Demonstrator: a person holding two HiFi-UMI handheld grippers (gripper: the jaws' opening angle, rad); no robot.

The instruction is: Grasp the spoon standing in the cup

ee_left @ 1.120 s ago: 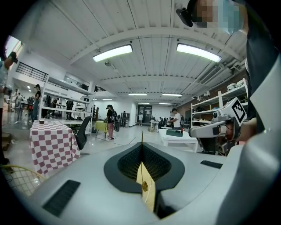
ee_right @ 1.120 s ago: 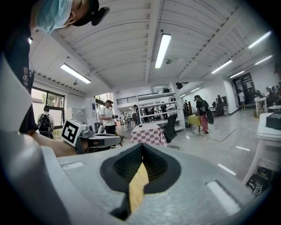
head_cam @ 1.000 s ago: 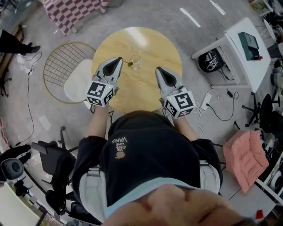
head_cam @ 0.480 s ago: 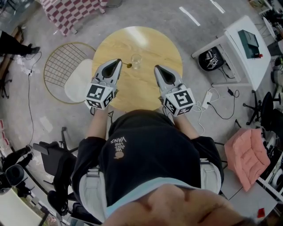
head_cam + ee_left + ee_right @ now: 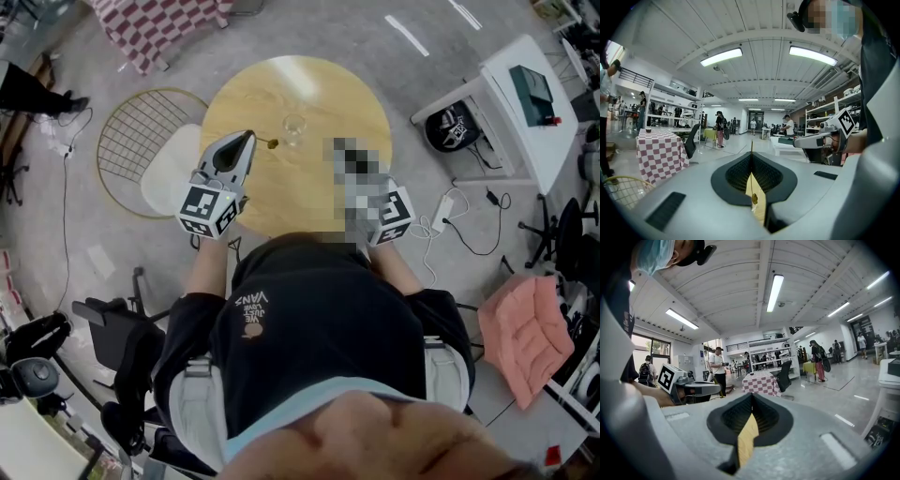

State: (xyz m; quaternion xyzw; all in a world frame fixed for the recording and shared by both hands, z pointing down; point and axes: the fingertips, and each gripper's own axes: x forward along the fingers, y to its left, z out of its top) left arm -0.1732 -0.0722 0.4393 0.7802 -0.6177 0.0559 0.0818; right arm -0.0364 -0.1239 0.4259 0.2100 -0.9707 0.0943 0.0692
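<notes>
- Table point(image 5: 314, 84): round, light wood top, standing on a grey floor. The person stands at its near edge.
- Cup point(image 5: 294, 128): clear glass, upright, a little beyond the middle of the table.
- Spoon point(image 5: 273, 142): stands in the cup, tilted. Its handle leans out over the rim toward the person's left, ending in a dark gold tip.
- Left gripper point(image 5: 248, 135): held over the left part of the table and pointing at the spoon. Its tips are just beside the handle's end, with a small gap showing from above.
- In the left gripper view the jaws are clenched tip to tip, with nothing caught between them. Only a strip of table top shows through the slit lower down.
- Right gripper point(image 5: 751, 398): held over the table's near right side, apart from the cup. Its jaws are likewise closed together and empty, with table top showing in the slit.
- Surroundings: a round wire chair point(image 5: 131, 141) with a white seat is just left of the table. A checked cloth point(image 5: 155, 28) lies beyond it, a white desk point(image 5: 511, 112) stands to the right, and a pink cushion point(image 5: 520, 337) is nearer on the right.
</notes>
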